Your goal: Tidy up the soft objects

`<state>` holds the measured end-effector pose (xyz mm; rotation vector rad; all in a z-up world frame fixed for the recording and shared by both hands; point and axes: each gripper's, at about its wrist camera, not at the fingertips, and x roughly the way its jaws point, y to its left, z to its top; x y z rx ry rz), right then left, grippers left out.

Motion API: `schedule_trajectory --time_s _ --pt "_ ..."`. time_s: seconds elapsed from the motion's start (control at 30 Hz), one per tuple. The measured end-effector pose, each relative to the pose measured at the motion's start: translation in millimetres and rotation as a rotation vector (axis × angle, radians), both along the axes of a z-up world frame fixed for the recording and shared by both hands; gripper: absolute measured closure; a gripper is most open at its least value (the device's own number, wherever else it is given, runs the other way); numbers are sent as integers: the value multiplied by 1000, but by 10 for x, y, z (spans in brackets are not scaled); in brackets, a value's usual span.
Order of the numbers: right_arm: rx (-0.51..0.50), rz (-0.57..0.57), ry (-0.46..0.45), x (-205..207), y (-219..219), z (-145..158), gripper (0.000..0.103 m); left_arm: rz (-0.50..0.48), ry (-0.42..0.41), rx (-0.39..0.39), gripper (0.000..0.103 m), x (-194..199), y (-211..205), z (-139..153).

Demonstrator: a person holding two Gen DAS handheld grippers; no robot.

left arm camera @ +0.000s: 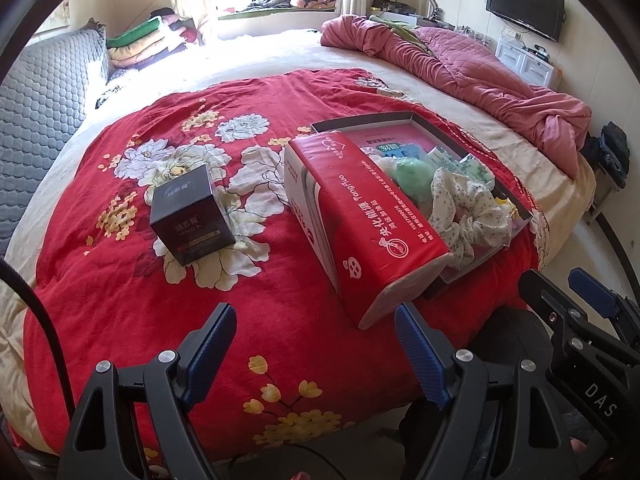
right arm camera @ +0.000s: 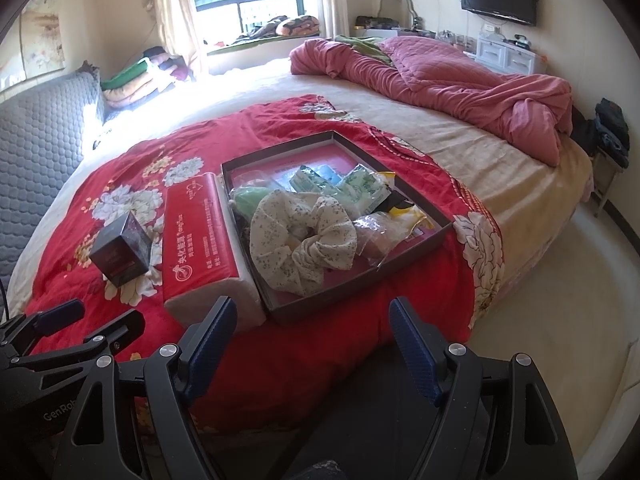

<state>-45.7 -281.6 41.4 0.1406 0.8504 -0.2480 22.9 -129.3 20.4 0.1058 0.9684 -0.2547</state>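
Note:
A shallow dark tray lies on the red flowered blanket. In it are a floral scrunchie, a green soft item, several green and white packets and a clear bag. A red tissue pack lies against the tray's left wall. Left of it stands a dark box. My left gripper is open over the blanket's near edge, just short of the tissue pack. My right gripper is open in front of the tray, holding nothing.
The blanket covers the near part of a wide bed with a cream sheet. A crumpled pink quilt lies at the far right. A grey padded headboard is on the left, and pale floor on the right.

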Motion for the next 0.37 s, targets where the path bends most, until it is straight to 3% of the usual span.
schedule_trajectory --time_s 0.37 --pt "-41 40 -24 51 100 38 23 26 -22 -21 22 55 184 -25"
